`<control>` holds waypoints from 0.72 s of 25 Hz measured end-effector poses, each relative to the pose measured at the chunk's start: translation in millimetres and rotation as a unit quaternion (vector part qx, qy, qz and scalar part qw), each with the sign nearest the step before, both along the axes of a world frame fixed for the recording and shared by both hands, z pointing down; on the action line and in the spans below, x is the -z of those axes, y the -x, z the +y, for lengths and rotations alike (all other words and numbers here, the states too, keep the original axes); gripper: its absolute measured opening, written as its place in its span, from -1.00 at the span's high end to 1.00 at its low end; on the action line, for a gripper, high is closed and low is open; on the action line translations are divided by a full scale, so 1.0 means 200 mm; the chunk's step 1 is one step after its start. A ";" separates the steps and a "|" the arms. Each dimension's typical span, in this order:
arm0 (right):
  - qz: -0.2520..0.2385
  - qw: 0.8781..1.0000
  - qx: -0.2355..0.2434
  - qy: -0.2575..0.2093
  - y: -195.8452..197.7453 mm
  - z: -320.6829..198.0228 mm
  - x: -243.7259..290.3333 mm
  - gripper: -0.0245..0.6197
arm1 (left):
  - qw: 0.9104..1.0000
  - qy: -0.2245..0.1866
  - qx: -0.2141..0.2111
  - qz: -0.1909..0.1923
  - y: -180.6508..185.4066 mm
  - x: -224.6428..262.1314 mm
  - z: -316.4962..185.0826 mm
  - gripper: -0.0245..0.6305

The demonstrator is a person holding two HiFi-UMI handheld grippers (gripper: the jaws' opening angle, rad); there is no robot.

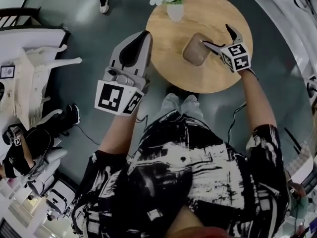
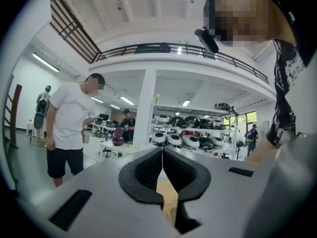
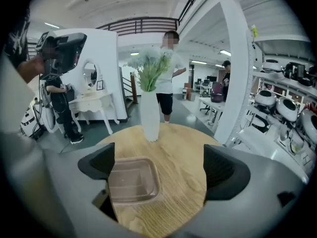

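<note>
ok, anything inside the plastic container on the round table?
Nothing shows inside the plastic container, only its bare tinted bottom. The right hand-held gripper has its jaws apart, and one jaw covers the container's near-left corner, so that corner is hidden.

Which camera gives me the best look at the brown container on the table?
Right gripper view: the container fills the foreground, rim and inside clear. Head view shows it small from above; left gripper view misses it.
</note>
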State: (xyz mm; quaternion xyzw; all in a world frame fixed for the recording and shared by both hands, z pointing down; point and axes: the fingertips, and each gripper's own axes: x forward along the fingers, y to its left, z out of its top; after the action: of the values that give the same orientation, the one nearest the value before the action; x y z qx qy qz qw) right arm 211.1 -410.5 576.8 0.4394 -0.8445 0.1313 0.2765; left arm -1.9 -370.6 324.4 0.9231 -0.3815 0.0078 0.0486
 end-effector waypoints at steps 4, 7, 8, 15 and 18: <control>0.017 0.999 0.030 0.031 0.00 -0.06 -0.11 -0.77 | 1.000 0.010 0.009 -0.002 0.01 -0.05 -0.04 0.92; 0.027 0.997 0.050 0.050 0.01 -0.08 -0.18 -0.68 | 1.000 0.015 0.017 -0.002 0.03 -0.08 -0.06 0.92; 0.032 0.996 0.056 0.056 0.01 -0.09 -0.20 -0.64 | 1.000 0.017 0.019 -0.003 0.03 -0.08 -0.06 0.92; 0.065 0.989 0.087 0.098 0.00 -0.11 -0.33 -0.20 | 0.999 0.027 0.032 -0.003 0.06 -0.12 -0.09 0.92; 0.079 0.985 0.101 0.112 0.01 -0.10 -0.38 -0.02 | 0.999 0.031 0.035 -0.001 0.06 -0.15 -0.09 0.92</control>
State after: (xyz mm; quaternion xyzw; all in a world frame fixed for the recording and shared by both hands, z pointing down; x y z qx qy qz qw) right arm 209.6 -431.5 653.0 0.3272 -0.8403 0.1611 0.4012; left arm -14.8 -388.3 353.5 0.9072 -0.4132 0.0194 0.0773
